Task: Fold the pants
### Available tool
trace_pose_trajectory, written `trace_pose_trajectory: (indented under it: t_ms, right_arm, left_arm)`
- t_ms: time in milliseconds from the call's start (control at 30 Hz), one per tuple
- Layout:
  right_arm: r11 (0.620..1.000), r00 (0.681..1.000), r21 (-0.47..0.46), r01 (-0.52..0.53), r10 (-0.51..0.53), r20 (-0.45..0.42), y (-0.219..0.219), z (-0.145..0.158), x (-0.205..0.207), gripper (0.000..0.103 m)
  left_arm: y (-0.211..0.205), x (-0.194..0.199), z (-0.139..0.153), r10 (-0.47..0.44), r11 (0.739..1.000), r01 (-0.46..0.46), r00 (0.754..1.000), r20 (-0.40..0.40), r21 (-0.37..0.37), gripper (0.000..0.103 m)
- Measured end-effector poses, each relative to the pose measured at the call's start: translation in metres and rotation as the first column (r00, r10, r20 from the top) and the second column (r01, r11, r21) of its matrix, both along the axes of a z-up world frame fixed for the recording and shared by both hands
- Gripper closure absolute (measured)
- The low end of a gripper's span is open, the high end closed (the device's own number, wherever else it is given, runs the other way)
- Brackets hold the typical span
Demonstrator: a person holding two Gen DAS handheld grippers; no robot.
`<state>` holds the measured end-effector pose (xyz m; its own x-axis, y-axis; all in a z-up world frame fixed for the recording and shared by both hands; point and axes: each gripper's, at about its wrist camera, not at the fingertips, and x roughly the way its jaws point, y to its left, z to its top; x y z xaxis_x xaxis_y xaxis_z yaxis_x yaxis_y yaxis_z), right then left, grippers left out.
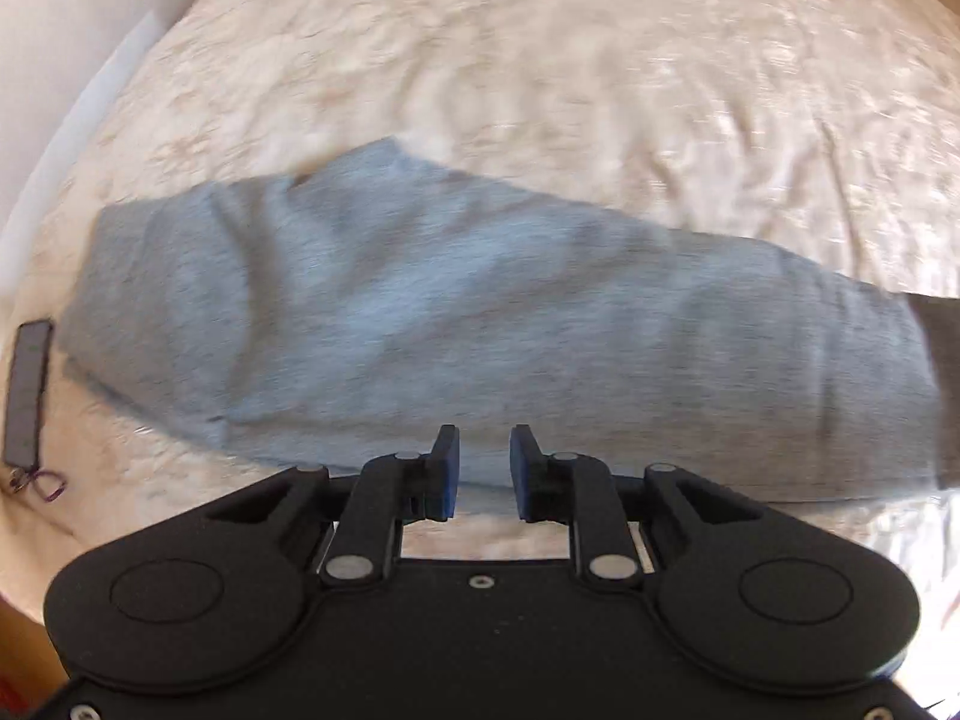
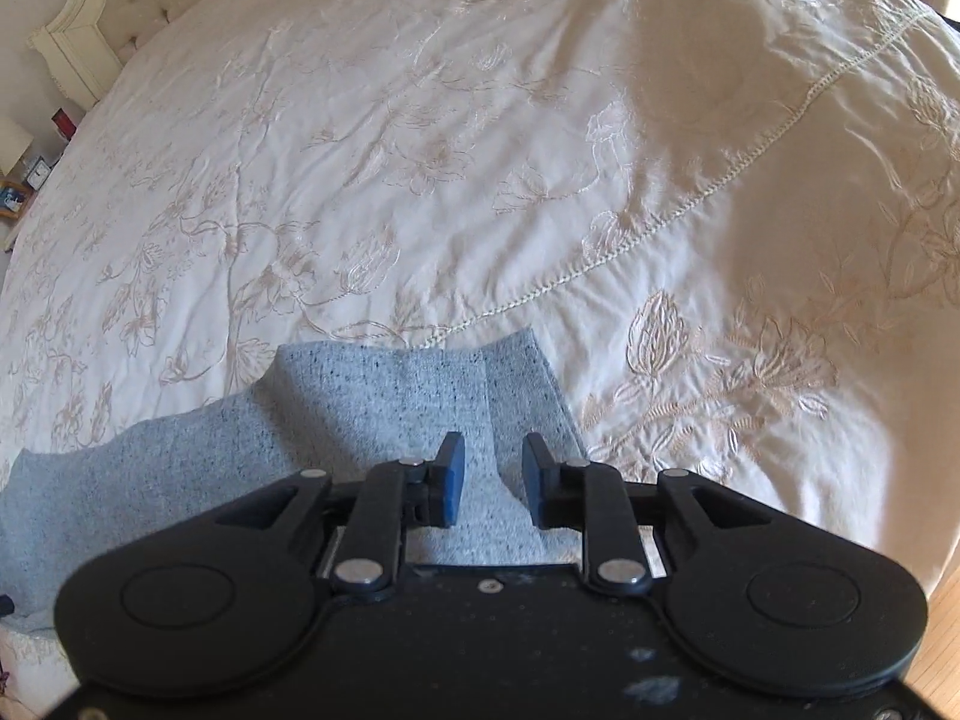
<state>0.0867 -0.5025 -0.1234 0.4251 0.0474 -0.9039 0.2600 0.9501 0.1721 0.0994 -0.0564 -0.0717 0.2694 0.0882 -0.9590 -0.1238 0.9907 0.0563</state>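
Two grippers hang above a bed [image 2: 420,150] with a cream bedspread that has embroidered flowers. Grey pants [image 1: 420,312] lie flat on the bedspread, folded lengthwise into one long band; in the left wrist view they stretch from left to right across the picture, with a darker cuff [image 1: 942,372] at the right end. The left gripper [image 1: 485,474] is over the near edge of the pants, its blue-padded fingers [image 1: 445,474] a little apart, with nothing between them. The right gripper [image 2: 493,480] is over one end of the pants, where the cloth makes a fold; its fingers are also partly open and hold nothing. A dark flat object [image 1: 27,390] lies on the bed left of the pants, apart from them
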Motion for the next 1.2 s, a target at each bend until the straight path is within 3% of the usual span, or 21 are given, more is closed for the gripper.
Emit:
trace_pose_trajectory:
  t_ms: [167, 267, 433, 633, 667, 700, 733, 800, 900, 933, 1067, 1200]
  right_arm:
    - [0.998, 0.997, 0.025, -0.066, 0.066, -0.033, -0.004, -0.035, 0.035, 0.078]
    - [0.994, 0.993, 0.03, -0.103, 0.104, -0.047, -0.004, -0.053, 0.049, 0.077]
    - [0.984, 0.982, 0.044, -0.172, 0.175, -0.076, -0.001, -0.076, 0.064, 0.075]
    - [0.972, 0.972, 0.092, -0.218, 0.225, -0.07, 0.0, -0.089, 0.07, 0.075]
    - [0.965, 0.967, 0.111, -0.238, 0.246, -0.067, 0.002, -0.089, 0.07, 0.079]
    - [0.958, 0.962, 0.129, -0.256, 0.266, -0.067, 0.002, -0.088, 0.071, 0.097]
    - [0.948, 0.952, 0.145, -0.282, 0.295, -0.078, 0.005, -0.085, 0.071, 0.102]
    - [0.942, 0.941, 0.083, -0.325, 0.331, -0.076, 0.01, -0.075, 0.07, 0.102]
    - [0.93, 0.942, -0.153, -0.335, 0.331, -0.049, 0.008, -0.057, 0.065, 0.102]
    - [0.931, 0.947, -0.174, -0.322, 0.319, -0.044, 0.002, -0.054, 0.066, 0.1]
    - [0.963, 0.963, 0.049, -0.264, 0.266, -0.049, -0.03, -0.04, 0.052, 0.075]
    - [0.962, 0.961, 0.089, -0.258, 0.265, -0.077, -0.031, -0.025, 0.015, 0.073]
  left_arm:
    - [-0.092, 0.019, -0.023, -0.176, 0.982, 0.174, 0.984, -0.021, -0.068, 0.074]
    - [-0.123, 0.018, -0.045, -0.218, 0.974, 0.212, 0.974, -0.067, -0.08, 0.073]
    - [-0.138, 0.009, -0.095, -0.208, 0.978, 0.207, 0.958, -0.199, -0.027, 0.073]
    - [-0.135, 0.007, -0.099, -0.184, 0.983, 0.183, 0.961, -0.207, -0.021, 0.075]
    - [-0.134, 0.007, -0.1, -0.181, 0.983, 0.181, 0.961, -0.21, -0.02, 0.075]
    - [-0.136, 0.012, -0.101, -0.177, 0.984, 0.177, 0.961, -0.214, -0.018, 0.075]
    - [-0.136, 0.013, -0.102, -0.174, 0.984, 0.175, 0.96, -0.217, -0.017, 0.075]
    - [-0.136, 0.015, -0.102, -0.175, 0.984, 0.176, 0.96, -0.22, -0.015, 0.075]
    - [-0.138, 0.021, -0.104, -0.176, 0.984, 0.178, 0.959, -0.22, -0.011, 0.075]
    - [-0.139, 0.021, -0.105, -0.178, 0.984, 0.18, 0.959, -0.22, -0.009, 0.075]
    - [-0.144, 0.023, -0.106, -0.182, 0.982, 0.186, 0.957, -0.225, -0.003, 0.075]
    - [-0.147, 0.025, -0.106, -0.179, 0.983, 0.184, 0.958, -0.226, -0.001, 0.075]
